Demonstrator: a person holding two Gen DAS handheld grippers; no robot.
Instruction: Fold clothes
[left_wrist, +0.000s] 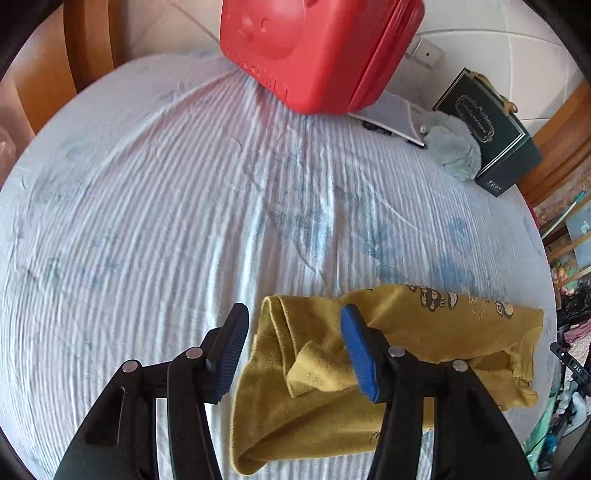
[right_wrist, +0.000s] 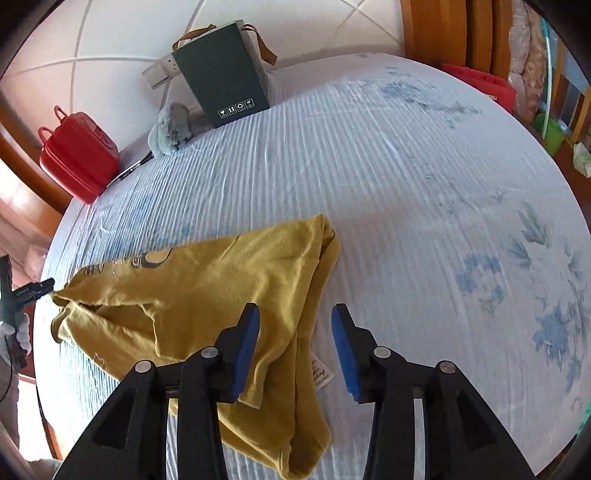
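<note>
Left wrist view: the left gripper (left_wrist: 293, 354) fills the bottom of the frame, its two black fingers with blue pads standing apart and holding nothing. A mustard-yellow garment (left_wrist: 317, 410) lies crumpled on the bed sheet (left_wrist: 147, 221) in the lower middle and lower right of the frame. Part of it lies in the gap between the pads; whether they touch it cannot be told. The sheet is white, ribbed, with a faint blue print. At the top centre stands a red hard case (left_wrist: 314, 48). In the upper right a grey fluffy toy (left_wrist: 454, 147) lies beside a dark green box (left_wrist: 491, 129).

Right wrist view: the right gripper (right_wrist: 295, 350) sits at the bottom centre, its pads parted and gripping nothing. The yellow garment (right_wrist: 207, 295) spreads from the left edge to the centre of the frame, folded over on itself, with a white care label (right_wrist: 320, 371) showing in the gap between the fingers. One fold passes under the left-hand finger. The red case (right_wrist: 77, 155) stands in the upper left, the green box (right_wrist: 221, 70) at the top centre with the fluffy toy (right_wrist: 171, 127) just beside it. At the far left edge a gloved hand (right_wrist: 16, 336) holds the other gripper.
</note>
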